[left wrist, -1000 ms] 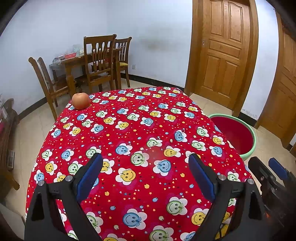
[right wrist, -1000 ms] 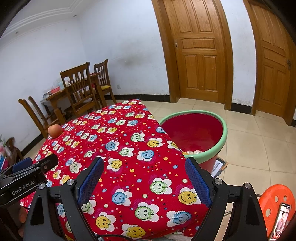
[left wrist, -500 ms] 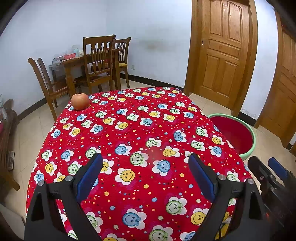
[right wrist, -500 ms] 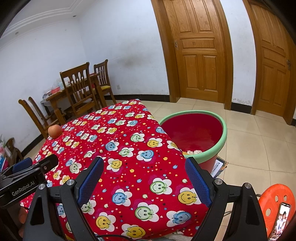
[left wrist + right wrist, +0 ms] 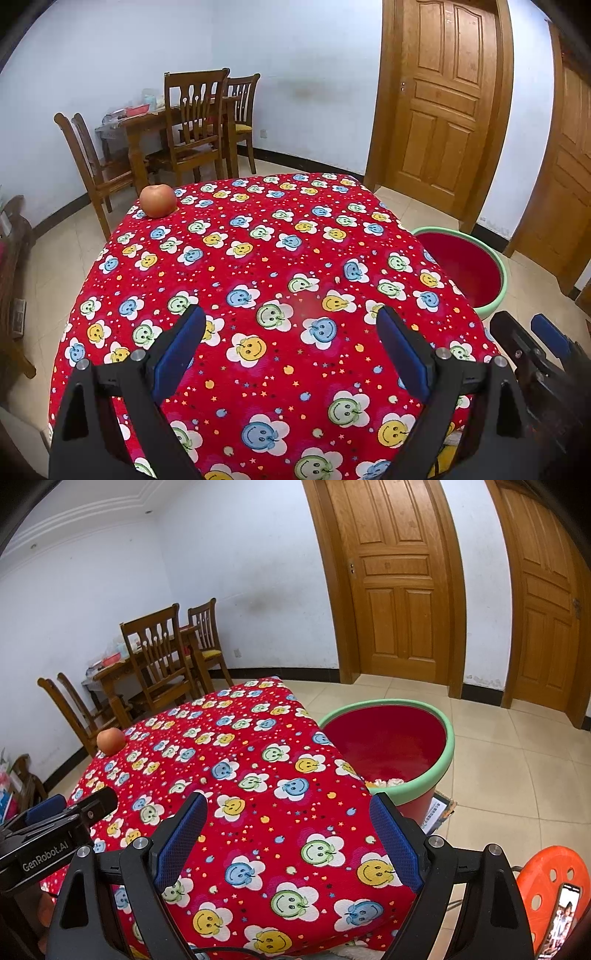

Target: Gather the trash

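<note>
On the table w/ the red smiley-flower cloth (image 5: 280,258), an apple (image 5: 157,200) sits alone at the far left corner, well apart from both grippers. Left gripper (image 5: 291,332) hangs over the near part of the cloth, jaws spread wide, blue pads (image 5: 177,354) facing each other w/ nothing between them but bare cloth. Right gripper (image 5: 288,816) is likewise spread wide and empty, over the near right part of the table; in its view the apple (image 5: 110,740) shows small at the far left edge. Each gripper appears at the edge of the other's view: right one at lower right of the left cam, left one at lower left of the right cam, so they sit side by side. Just beside the table's right edge, on the tiled floor, stands a red bucket w/ a green rim (image 5: 448,746); some pale crumpled trash (image 5: 386,782) lies at its bottom, hard to tell what exactly. From the left cam only the bucket's (image 5: 496,291) rim and inner wall show, contents hidden. Bkgd: wooden chairs (image 5: 192,122) around a cluttered dining table by the white wall, two wooden doors (image 5: 391,579). An orange plastic stool (image 5: 554,875) at lower right of the right view carries a phone (image 5: 561,919).
</note>
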Demonstrator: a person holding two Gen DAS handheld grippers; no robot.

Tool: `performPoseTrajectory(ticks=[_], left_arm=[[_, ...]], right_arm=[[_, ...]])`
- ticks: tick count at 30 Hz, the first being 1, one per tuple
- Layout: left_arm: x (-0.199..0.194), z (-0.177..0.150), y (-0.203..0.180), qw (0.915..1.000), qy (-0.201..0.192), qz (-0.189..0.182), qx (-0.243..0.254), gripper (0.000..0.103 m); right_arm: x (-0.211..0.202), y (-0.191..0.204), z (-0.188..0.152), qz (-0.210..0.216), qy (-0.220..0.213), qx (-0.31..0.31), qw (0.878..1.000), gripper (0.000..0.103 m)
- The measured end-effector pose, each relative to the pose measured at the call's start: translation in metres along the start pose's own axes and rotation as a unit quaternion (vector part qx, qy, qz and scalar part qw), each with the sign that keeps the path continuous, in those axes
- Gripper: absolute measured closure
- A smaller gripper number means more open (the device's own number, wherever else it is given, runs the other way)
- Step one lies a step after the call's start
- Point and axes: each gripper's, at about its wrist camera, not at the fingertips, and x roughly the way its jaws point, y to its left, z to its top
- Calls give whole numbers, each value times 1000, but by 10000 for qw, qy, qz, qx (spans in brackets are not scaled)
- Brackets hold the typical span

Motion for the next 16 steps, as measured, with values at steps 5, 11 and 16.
performPoseTrajectory(ticks=[5, 11, 16], left_arm=[[0, 0, 0, 10000, 10, -10, -8, 11], [0, 0, 0, 10000, 12, -11, -10, 11], [0, 0, 1, 10000, 11, -10, -6, 11]], right_arm=[[0, 0, 0, 2, 2, 0, 10000, 13], [0, 0, 0, -1, 4, 0, 10000, 13], [0, 0, 0, 4, 0, -1, 10000, 13]])
